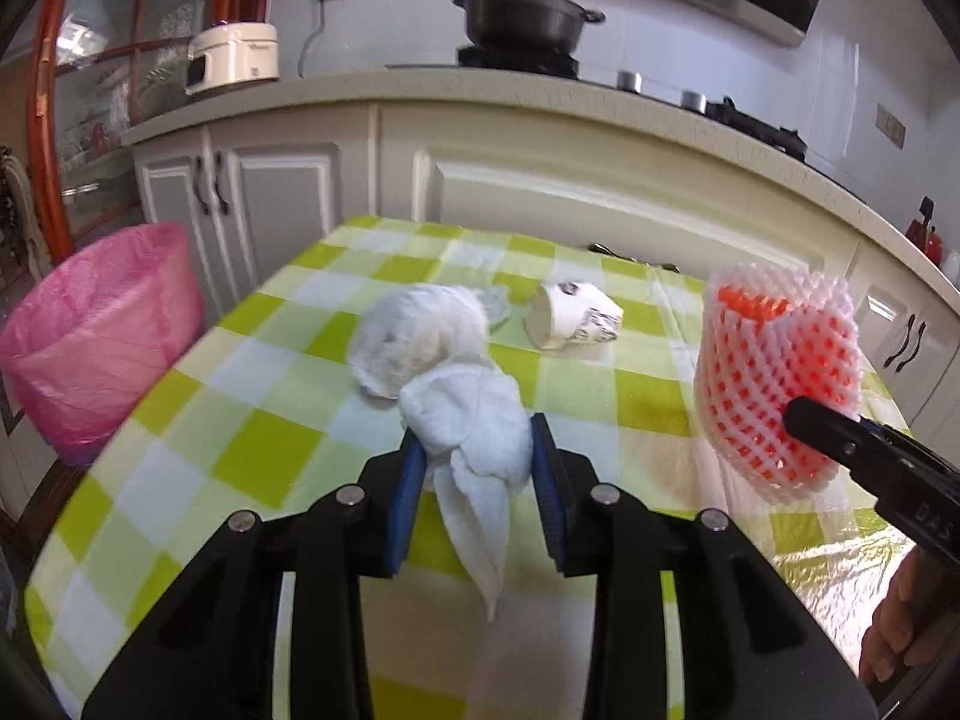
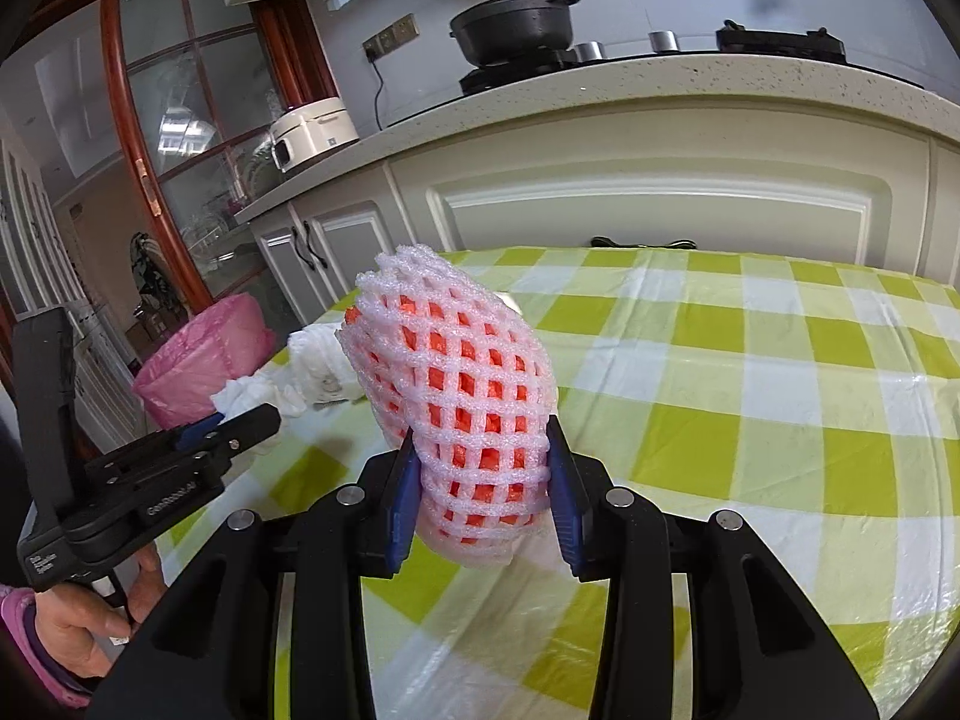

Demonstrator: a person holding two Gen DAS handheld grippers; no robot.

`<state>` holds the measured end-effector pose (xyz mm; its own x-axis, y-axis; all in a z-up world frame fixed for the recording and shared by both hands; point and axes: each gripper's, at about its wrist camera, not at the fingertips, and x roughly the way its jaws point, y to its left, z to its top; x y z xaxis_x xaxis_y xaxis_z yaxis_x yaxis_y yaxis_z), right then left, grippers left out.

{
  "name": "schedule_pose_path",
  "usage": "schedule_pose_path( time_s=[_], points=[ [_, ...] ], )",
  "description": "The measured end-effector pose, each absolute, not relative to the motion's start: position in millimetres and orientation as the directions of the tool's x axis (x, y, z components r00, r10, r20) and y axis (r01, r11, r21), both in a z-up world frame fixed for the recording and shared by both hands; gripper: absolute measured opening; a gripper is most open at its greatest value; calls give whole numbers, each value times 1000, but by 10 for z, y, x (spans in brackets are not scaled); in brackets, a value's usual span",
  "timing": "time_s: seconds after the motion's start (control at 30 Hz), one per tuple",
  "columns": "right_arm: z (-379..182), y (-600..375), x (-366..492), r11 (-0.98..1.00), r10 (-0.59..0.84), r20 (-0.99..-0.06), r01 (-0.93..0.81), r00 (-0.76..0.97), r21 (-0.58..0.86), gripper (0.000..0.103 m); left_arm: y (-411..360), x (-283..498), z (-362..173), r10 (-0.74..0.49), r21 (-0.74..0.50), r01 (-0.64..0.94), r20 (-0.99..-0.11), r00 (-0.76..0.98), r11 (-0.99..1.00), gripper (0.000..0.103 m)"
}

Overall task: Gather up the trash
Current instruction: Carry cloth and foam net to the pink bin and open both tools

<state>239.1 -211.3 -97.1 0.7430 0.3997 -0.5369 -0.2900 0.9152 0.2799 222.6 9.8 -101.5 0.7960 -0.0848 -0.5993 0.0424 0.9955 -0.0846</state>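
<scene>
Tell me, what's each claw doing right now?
Left gripper shut on crumpled tissue. Right gripper shut on foam fruit net. Paper cup remains. Pink bin unobstructed.

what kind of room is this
Most likely a home kitchen: a black pot sits on a stove on the countertop, a rice cooker stands beside a wall socket, and cabinets run below, behind a table with a checked cloth.

The green-and-white checked counter (image 1: 252, 396) is viewed closely, obliquely downward, by both wrist cameras; the pink-lined bin (image 1: 102, 342) is shared
</scene>
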Motion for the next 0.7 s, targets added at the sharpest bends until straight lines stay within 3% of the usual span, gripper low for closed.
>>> schedule_pose_path(
  time_s=[0.7],
  points=[
    [-501, -744, 2103, 838, 532, -492, -511, 689, 191, 38, 1162, 1223, -490, 53, -100, -111, -460, 886, 989, 34]
  ],
)
